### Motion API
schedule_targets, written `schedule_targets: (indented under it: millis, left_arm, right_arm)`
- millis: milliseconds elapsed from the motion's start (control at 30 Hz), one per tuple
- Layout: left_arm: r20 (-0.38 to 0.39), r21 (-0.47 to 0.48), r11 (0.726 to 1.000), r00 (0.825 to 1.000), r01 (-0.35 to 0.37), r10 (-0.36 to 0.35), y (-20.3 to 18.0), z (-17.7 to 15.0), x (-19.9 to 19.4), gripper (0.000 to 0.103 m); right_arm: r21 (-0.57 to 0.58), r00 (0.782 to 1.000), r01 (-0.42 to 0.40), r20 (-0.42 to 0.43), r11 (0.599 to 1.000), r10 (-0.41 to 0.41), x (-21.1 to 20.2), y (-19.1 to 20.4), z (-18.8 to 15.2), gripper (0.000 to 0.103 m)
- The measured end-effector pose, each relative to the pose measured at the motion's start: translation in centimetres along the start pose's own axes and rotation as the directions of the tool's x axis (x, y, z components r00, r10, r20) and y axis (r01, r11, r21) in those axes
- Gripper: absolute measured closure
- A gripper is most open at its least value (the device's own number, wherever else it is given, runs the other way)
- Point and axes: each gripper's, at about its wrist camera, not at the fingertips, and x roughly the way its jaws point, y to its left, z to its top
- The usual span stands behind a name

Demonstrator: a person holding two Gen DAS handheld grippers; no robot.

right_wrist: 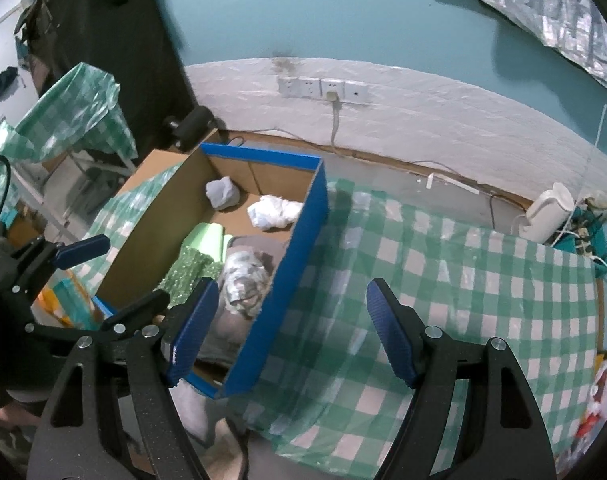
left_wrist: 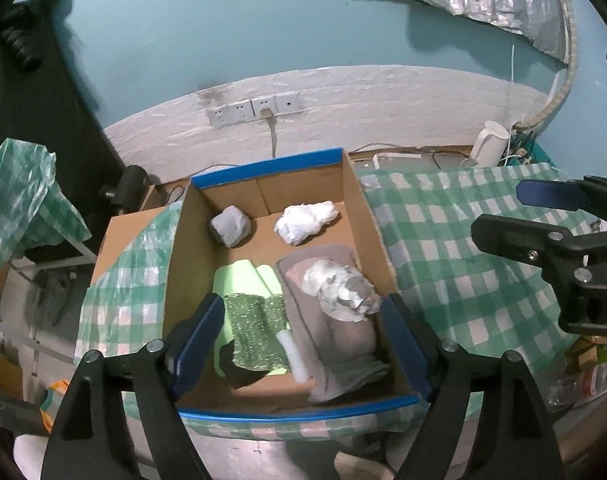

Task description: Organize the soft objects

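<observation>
Standing on the green-and-white checked tablecloth (right_wrist: 443, 264), an open cardboard box (left_wrist: 183, 240) with blue-taped rims holds every soft item in view. At its far side a grey cloth bundle (left_wrist: 230, 226) lies left of a crumpled white plastic bag (left_wrist: 305, 222), the two apart. Nearer, a light green roll (left_wrist: 239, 276) lies partly under a glittery green cloth (left_wrist: 255, 332), with a white tube (left_wrist: 293, 354) just beside that cloth on the right. On the right side of the box a folded grey-brown towel (left_wrist: 343, 336) carries a crumpled white-and-silver wad (left_wrist: 341, 290) on top. The left gripper (left_wrist: 303, 336) hovers over the near half of the box with its blue pads spread wide, one on either side of the contents, pressing on nothing. The right gripper (right_wrist: 291, 328) is held above the box's right wall, its pads likewise spread and empty, one over the box interior and the other over the cloth. In the left wrist view the right gripper appears at the right edge, above the tablecloth. A white kettle (right_wrist: 549, 212) stands at the far right by the wall, well apart from the box. A row of wall sockets (left_wrist: 255, 110) sits behind the box.
</observation>
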Motion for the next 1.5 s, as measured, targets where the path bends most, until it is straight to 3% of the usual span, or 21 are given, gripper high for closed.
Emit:
schedule_targets:
  millis: [267,567,900,1500]
  left_arm:
    - [0.019,0.014,1.000,1.000,0.009,-0.010,-1.3,0.0,-0.7,0.016]
    - [0.020,0.007,1.000,1.000,0.004,-0.004,-2.0,0.6,-1.1,0.012]
    - [0.028,0.056,0.998,1.000,-0.014,0.012,-3.8,0.6,-1.1,0.012]
    - [0.027,0.063,0.998,1.000,-0.015,0.013,-4.1,0.7,-1.2,0.012]
  right_arm:
    - [-0.021,0.994,0.090,0.065,0.996,-0.088,-3.0,-1.6,-1.5,0.027]
    - [-0.016,0.990,0.084,0.111,0.996,-0.081,-4.9,-2.2,-1.8,0.027]
    - [0.016,0.992,0.084,0.098,0.996,-0.085,-4.9,-3.6,-2.7,0.027]
    - [0.028,0.992,0.085,0.093,0.996,-0.088,-4.9,-4.0,-3.1,0.027]
